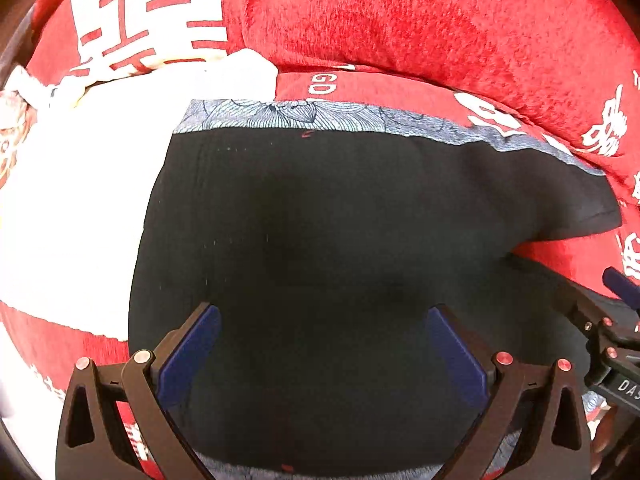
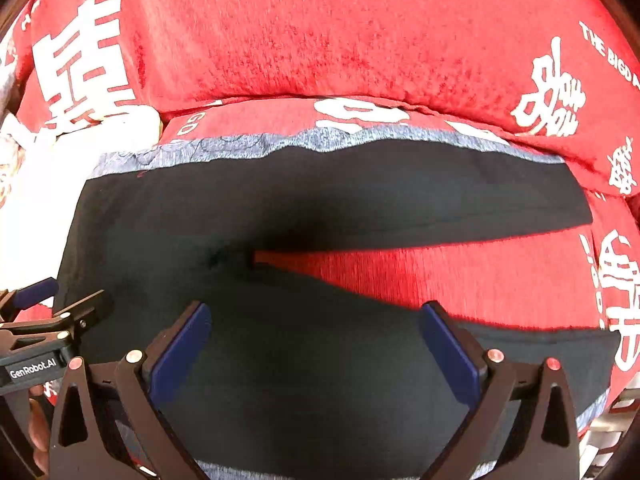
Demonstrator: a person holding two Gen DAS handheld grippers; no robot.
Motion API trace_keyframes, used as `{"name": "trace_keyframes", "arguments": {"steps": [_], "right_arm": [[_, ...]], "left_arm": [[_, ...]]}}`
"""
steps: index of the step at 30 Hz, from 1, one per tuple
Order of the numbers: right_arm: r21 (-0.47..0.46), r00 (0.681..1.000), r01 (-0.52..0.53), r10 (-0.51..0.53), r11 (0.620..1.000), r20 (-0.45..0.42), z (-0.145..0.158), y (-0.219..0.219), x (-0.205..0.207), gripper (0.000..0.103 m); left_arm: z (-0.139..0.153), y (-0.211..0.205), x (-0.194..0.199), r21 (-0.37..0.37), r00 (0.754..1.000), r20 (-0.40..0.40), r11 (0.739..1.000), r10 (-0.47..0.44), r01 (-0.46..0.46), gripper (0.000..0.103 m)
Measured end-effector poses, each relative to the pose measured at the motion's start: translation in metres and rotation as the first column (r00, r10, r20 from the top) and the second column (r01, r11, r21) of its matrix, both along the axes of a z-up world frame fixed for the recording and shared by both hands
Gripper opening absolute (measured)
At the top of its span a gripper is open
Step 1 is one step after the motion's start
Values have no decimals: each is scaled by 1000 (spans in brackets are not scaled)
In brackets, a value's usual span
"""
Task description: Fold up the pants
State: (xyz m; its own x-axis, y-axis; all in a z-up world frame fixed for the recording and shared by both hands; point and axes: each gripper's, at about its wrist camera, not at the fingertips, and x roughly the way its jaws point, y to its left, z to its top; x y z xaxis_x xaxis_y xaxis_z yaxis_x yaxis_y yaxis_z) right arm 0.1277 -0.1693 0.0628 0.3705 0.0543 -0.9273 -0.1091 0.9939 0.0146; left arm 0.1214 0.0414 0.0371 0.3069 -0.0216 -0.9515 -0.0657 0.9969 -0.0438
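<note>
Black shorts-like pants (image 1: pixel 320 220) with grey-blue patterned side strips (image 1: pixel 304 116) lie flat on a red bedspread. In the right wrist view the pants (image 2: pixel 280 200) show both legs spread apart, red cloth showing in the gap between them. My left gripper (image 1: pixel 324 344) hovers open over the waist part, its blue pads (image 1: pixel 188 352) wide apart with nothing between them. My right gripper (image 2: pixel 316 344) is open over the near leg. Each gripper appears at the edge of the other's view: the right gripper (image 1: pixel 612 320) and the left gripper (image 2: pixel 44 320).
A red quilt (image 1: pixel 420 20) with white characters is bunched up behind the pants. White cloth (image 1: pixel 80 200) lies to the left of the pants. The red bedspread (image 2: pixel 480 280) with white print runs off to the right. A hand (image 2: pixel 38 432) shows at the lower left.
</note>
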Motion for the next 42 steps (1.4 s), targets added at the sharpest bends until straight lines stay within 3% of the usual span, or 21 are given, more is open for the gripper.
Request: {"name": "trace_keyframes", "arguments": {"steps": [8, 13, 18, 23, 27, 33, 34, 36, 37, 40, 42], "right_arm": [[9, 998, -55, 55, 998, -8, -10, 8, 31, 103], [27, 980, -201, 201, 979, 10, -10, 24, 66, 103], [39, 910, -415, 415, 909, 9, -20, 58, 111, 103], [33, 813, -580, 581, 814, -45, -52, 96, 150, 103], [63, 752, -646, 649, 760, -115, -77, 110, 164, 103], [167, 703, -677, 696, 717, -143, -90, 115, 181, 102], [173, 688, -688, 710, 705, -150, -89, 116, 182, 98], [220, 647, -718, 750, 660, -137, -80, 118, 177, 71], [238, 630, -729, 765, 642, -134, -77, 119, 174, 43], [152, 605, -774, 789, 615, -107, -67, 123, 154, 28], [85, 616, -779, 784, 621, -72, -59, 122, 143, 15]], "left_arm": [[-14, 5, 21, -1, 1000, -16, 1000, 2, -2, 103], [-17, 15, 36, -11, 1000, -11, 1000, 3, -3, 103], [-17, 27, 57, -10, 1000, -10, 1000, 6, -6, 103], [-24, 39, 64, -29, 999, -30, 999, 21, -22, 103], [-27, 41, 64, -24, 1000, -26, 1000, 6, -7, 103], [-29, 40, 68, -20, 1000, -17, 1000, -9, 9, 103], [-28, 41, 69, -27, 1000, -17, 1000, -6, 6, 103], [-26, 45, 72, -65, 1000, -17, 998, 4, -6, 103], [-24, 48, 75, -94, 1000, -19, 995, 9, -11, 103], [-19, 55, 84, -157, 999, -33, 987, 33, -37, 103], [-15, 60, 93, -202, 997, -48, 977, 58, -67, 103]]}}
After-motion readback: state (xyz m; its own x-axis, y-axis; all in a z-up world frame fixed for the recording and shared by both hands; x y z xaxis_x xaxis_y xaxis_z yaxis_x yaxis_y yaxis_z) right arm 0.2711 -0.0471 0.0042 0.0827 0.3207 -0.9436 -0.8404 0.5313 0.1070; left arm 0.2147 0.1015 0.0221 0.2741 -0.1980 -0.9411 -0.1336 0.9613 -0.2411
